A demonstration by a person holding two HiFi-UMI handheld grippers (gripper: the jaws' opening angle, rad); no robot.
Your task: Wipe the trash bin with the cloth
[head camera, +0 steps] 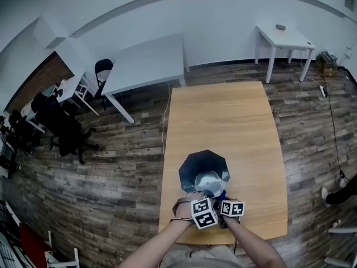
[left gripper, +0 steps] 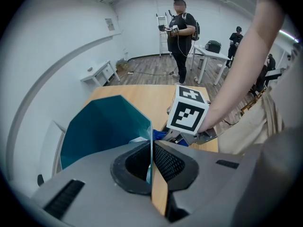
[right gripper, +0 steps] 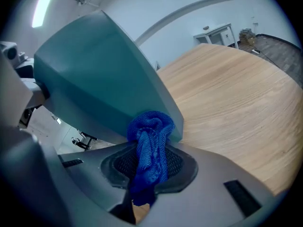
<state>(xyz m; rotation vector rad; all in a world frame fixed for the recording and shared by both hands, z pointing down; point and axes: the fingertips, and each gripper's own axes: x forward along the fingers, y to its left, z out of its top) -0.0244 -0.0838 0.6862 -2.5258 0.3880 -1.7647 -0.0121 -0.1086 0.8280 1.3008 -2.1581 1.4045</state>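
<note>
My left hand-held gripper (left gripper: 151, 161) pinches the light, tippy-looking trash bin (left gripper: 102, 126) by its thin rim. My right hand-held gripper (right gripper: 147, 171) clamps the soft cloth (right gripper: 150, 136).

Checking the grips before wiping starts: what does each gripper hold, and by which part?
The left gripper pinches the trash bin by its thin rim wall. The right gripper clamps the blue cloth by a bunched fold.

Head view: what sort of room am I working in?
Likely an office-style lab or workroom: plain white tables, black office chairs, and, in the left gripper view, another person holding a marker-cube gripper.
</note>
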